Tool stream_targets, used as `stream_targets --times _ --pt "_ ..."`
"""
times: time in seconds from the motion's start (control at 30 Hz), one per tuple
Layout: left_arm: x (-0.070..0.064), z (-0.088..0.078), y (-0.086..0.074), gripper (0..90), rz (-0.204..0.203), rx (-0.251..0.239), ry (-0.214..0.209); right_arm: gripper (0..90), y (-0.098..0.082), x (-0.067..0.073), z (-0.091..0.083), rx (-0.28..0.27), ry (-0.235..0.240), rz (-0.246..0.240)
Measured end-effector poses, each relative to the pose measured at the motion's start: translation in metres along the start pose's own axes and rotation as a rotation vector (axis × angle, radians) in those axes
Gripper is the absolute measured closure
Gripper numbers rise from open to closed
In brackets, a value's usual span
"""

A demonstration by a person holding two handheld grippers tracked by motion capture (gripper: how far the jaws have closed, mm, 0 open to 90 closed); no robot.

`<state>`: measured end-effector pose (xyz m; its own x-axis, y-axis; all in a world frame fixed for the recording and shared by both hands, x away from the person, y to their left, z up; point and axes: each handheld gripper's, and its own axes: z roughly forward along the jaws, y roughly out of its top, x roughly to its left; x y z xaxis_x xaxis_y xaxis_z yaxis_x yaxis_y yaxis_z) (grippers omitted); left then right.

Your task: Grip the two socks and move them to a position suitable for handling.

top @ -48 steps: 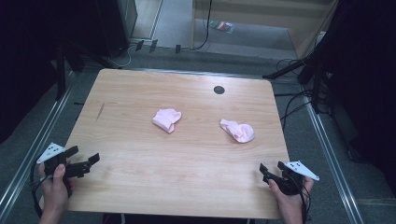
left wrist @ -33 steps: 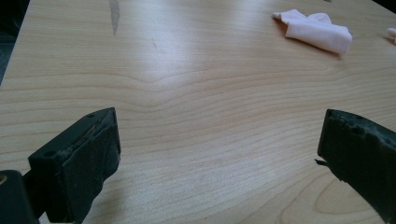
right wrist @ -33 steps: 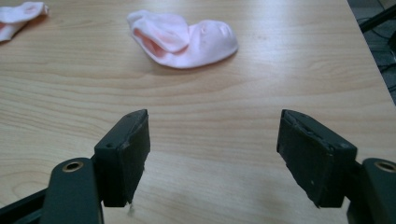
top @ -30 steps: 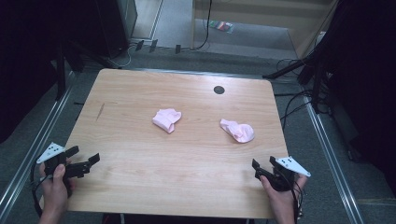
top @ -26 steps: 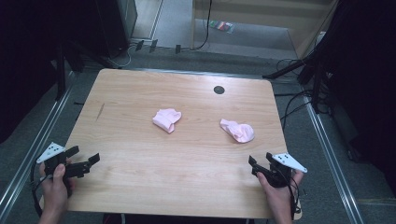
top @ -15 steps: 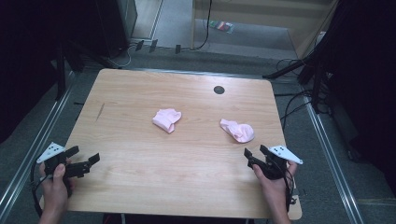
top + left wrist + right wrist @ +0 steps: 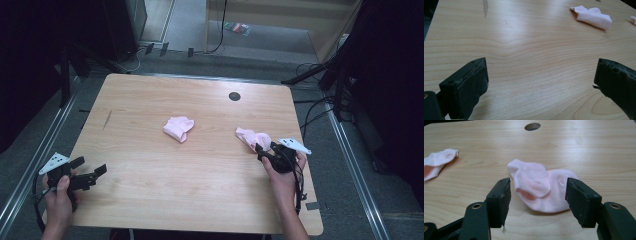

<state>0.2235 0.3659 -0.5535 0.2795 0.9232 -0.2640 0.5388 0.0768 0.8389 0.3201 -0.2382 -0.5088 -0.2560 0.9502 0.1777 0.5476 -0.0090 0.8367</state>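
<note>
The right gripper (image 7: 261, 150) has its fingers (image 7: 499, 200) part open on either side of the pink sock (image 7: 541, 187) near the table's (image 7: 150, 200) right edge, gripping nothing; they have just been closing, with the sock between them though the pads do not yet press it. To grasp well, push on until the cuff sits deep between the pads, then close low against the wood. The left gripper (image 7: 90, 175) waits wide open and empty at the near left corner; the second sock (image 7: 178, 128) lies mid-table, and from above the right gripper hides the near end of its sock.
</note>
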Motion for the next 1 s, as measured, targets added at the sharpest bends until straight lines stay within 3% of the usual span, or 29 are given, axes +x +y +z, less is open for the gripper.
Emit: stream_targets --times 0.23,0.4,0.7,0.8,0.9,1.0 --pt "0.0 0.0 0.0 0.0 -0.001 -0.002 -0.001 36.3 0.008 -0.001 0.026 0.05 -0.02 -0.007" --pt "0.0 -0.001 0.0 0.0 -0.002 -0.001 -0.001 35.0 0.011 -0.007 0.043 0.12 -0.049 0.051" --pt "0.0 -0.001 0.0 0.0 0.001 -0.002 0.004 29.2 0.004 -0.005 0.064 0.162 -0.083 0.012" --pt "-0.001 0.0 0.0 0.0 0.002 -0.003 0.009 29.5 0.001 -0.002 0.067 0.17 -0.096 -0.027" --pt "-0.001 -0.001 0.0 0.0 0.008 -0.01 0.012 34.1 -0.001 0.003 0.067 0.176 -0.132 -0.092" --pt "-0.002 -0.001 0.0 0.0 0.01 -0.026 0.029 43.0 -0.004 0.006 0.066 0.158 -0.138 -0.093"
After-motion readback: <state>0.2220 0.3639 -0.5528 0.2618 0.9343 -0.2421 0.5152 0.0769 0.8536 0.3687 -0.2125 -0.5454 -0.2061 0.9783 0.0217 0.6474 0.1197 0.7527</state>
